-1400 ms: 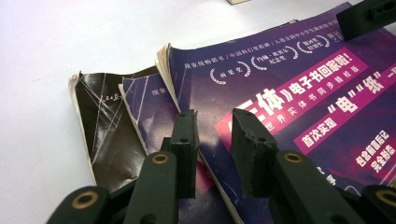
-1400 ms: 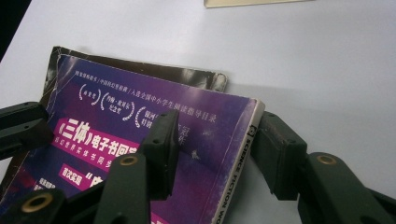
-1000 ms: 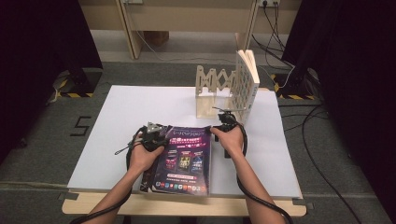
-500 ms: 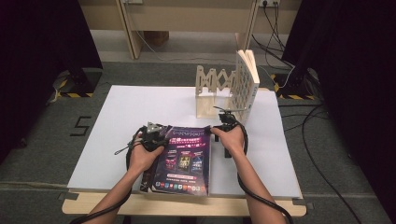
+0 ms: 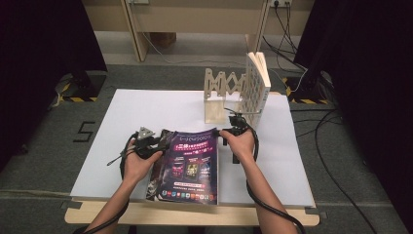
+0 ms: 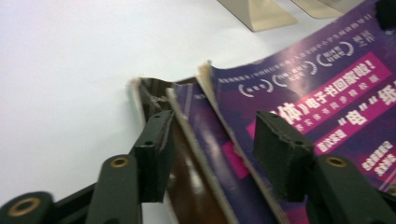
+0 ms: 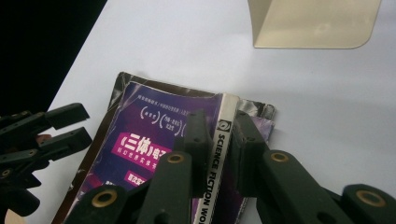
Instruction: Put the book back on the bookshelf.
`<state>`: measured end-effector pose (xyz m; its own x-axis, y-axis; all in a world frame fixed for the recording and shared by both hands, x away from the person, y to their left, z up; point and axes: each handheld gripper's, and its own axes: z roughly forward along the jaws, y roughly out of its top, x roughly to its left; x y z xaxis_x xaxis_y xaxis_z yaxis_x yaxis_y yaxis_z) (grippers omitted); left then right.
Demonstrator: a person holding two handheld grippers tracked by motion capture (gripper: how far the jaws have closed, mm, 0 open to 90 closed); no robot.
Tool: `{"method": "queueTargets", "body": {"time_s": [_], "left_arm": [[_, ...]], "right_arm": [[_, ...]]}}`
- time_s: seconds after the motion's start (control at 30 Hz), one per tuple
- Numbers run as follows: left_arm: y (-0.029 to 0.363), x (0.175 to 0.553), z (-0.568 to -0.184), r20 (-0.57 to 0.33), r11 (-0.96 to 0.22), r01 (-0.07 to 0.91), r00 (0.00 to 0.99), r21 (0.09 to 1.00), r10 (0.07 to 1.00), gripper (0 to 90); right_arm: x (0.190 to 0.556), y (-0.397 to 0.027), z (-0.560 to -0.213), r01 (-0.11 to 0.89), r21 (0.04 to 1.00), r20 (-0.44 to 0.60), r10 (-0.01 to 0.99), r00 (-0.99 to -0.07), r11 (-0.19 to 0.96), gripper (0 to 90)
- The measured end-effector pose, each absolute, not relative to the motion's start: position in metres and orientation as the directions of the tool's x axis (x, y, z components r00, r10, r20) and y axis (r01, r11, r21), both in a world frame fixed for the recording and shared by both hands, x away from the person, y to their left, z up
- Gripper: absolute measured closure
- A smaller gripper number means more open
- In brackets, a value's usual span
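A purple-covered magazine (image 5: pixel 190 165) lies on top of a small stack near the white table's front edge. My left gripper (image 6: pixel 217 154) is at the stack's left edge and open. Its jaws have just been opening, and the loose page edges (image 6: pixel 187 116) lie between them untouched. My right gripper (image 7: pixel 219 135) is at the far right corner. Its jaws have just been closing and now pinch the top magazine's white spine (image 7: pixel 223 140). In the high view the left gripper (image 5: pixel 163 141) and the right gripper (image 5: pixel 225 134) flank the stack's far end.
A wooden folding rack (image 5: pixel 229 92) stands at the back of the white table (image 5: pixel 146 107), with a pale book (image 5: pixel 258 80) upright at its right end. The rack's foot (image 7: pixel 313 23) is just beyond my right gripper. Cables lie on the floor to the right.
The left gripper's jaws have spread apart and released the stack's left edge, and it has shifted slightly left. The right hand stays at the far right corner.
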<state>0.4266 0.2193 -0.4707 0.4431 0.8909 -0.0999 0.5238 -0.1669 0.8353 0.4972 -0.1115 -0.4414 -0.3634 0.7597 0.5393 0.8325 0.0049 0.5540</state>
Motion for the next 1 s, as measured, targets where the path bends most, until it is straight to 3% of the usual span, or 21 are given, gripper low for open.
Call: {"method": "queueTargets", "body": {"time_s": [0.4, 1.0], "left_arm": [[0.254, 0.418, -0.472, -0.075, -0.111, 0.464, 0.364, 0.879, 0.928, 37.9], [0.279, 0.422, -0.489, -0.095, -0.063, 0.453, 0.319, 0.889, 0.943, 38.0]], "right_arm": [[0.498, -0.112, -0.438, 0.826, 0.564, 0.554, 0.742, -0.379, 0.001, 80.3], [0.492, -0.117, -0.426, 0.802, 0.594, 0.575, 0.729, -0.372, -0.059, 82.4]]}}
